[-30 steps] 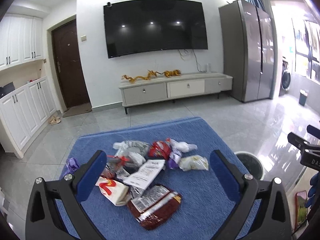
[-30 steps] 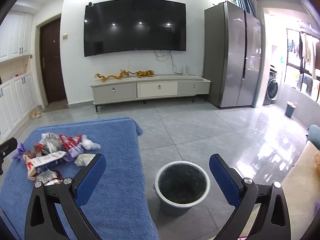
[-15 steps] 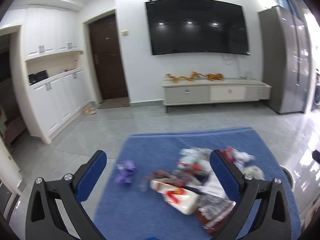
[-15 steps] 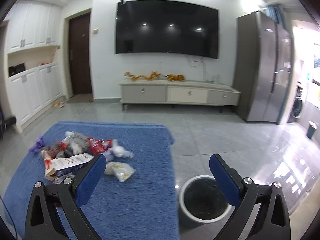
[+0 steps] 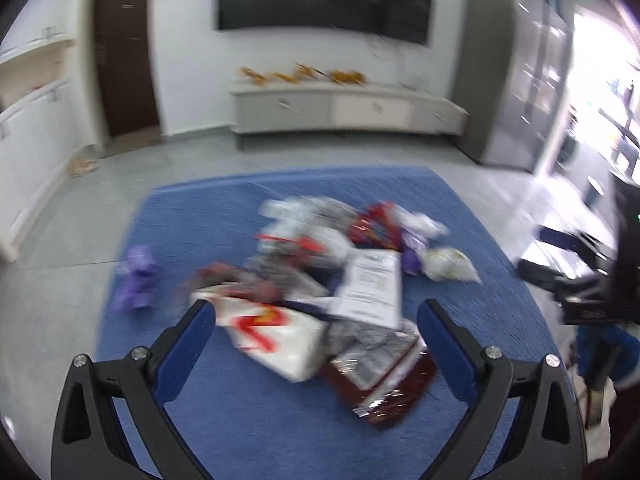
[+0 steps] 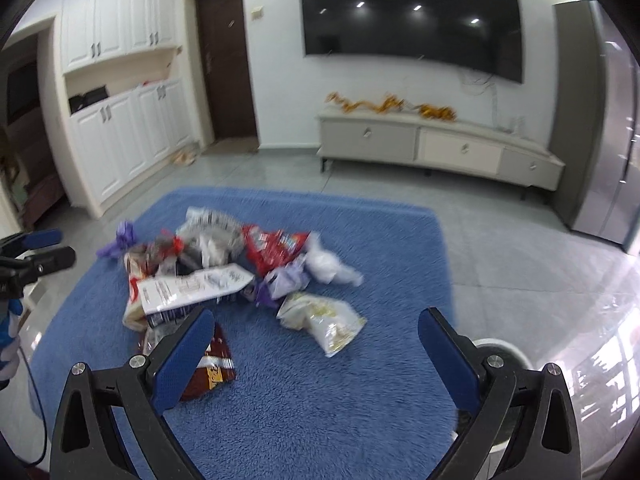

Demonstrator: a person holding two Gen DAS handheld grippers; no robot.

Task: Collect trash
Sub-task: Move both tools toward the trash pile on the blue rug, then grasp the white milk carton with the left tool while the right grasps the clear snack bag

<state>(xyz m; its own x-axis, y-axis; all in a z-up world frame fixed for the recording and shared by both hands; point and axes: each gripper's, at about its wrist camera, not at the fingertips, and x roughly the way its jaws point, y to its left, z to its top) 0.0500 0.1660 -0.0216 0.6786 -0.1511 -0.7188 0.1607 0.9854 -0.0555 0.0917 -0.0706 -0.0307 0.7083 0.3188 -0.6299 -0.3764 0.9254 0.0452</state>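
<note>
A heap of trash lies on a blue cloth-covered table: a white bag with red print, a dark red wrapper, a white printed leaflet, a red packet, a clear pale snack bag and a purple scrap. My left gripper is open just above the white bag. My right gripper is open over the table's right part, near the pale snack bag. Neither holds anything.
A round bin's white rim shows by the table's right edge. The right gripper appears at the left wrist view's right side. A TV unit, white cupboards and a fridge line the room.
Both cameras have swung and come closer to the trash heap. The right gripper has turned left from the bin toward the table. Both stay open.
</note>
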